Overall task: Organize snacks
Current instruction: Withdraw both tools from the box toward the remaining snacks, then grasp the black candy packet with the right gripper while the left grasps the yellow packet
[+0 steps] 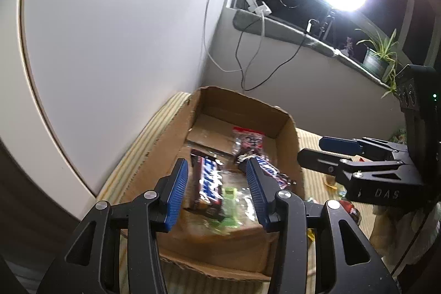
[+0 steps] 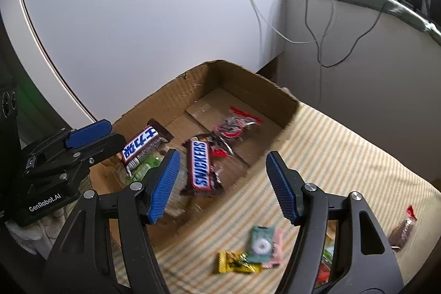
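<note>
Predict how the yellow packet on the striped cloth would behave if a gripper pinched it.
The yellow packet looks small and flat, so probably light. Its crinkled wrapper may flex or slip between pads. Lying flat on the cloth, it seems unlikely to roll.

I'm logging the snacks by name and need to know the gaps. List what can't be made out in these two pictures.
- Green packet in the cardboard box: motion blur in the left wrist view, partly under a bar in the right; label unreadable.
- Snacks beside the right hand-held gripper: its finger hides the green and red packets in the right wrist view.
- Brown packet: near the right wrist view's edge, too small to identify.
</note>
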### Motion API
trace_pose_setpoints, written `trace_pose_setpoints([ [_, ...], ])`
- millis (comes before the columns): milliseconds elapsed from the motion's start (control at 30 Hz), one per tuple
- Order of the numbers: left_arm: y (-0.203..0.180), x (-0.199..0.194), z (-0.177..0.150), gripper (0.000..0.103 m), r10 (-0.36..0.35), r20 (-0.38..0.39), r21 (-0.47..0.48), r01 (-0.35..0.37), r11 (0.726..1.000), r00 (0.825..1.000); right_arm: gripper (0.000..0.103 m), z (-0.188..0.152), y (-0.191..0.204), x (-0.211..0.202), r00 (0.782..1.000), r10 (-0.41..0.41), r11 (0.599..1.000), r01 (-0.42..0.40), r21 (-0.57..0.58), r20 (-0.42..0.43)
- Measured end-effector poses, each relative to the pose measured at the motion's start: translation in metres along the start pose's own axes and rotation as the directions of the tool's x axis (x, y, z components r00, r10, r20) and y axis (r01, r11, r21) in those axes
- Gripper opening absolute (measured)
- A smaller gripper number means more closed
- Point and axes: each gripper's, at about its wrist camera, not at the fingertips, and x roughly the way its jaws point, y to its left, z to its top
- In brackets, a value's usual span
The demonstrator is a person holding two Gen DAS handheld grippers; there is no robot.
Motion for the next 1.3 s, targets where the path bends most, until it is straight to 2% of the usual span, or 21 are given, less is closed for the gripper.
trace_pose_setpoints([
  [500,-0.066,-0.015,-0.021,0.043,-0.134,-0.017,0.095,0.135,0.986,0.991,0.068,-0.052,-0.064,-0.062,0.997,-0.071,0.994,0.069,0.080,0.024],
  [833,-0.115,-0.009,-0.049,0.043,-0.214,-0.100,0.168,0.228,0.959,0.972,0.068,-0.099,-0.103,-0.072,0.994,-0.102,0.987,0.105,0.124,-0.032],
  [1100,-0.138,0.016,-0.075,0.041,-0.202,-0.205,0.209,0.245,0.947,0.958,0.068,-0.130,-0.110,-0.056,0.990,-0.103,0.989,0.112,0.097,-0.099],
  [1300,-0.142,0.032,-0.077,0.041,-0.152,-0.231,0.246,0.209,0.946,0.961,0.063,-0.142,-0.112,-0.046,0.987,-0.105,0.990,0.116,0.083,-0.126],
])
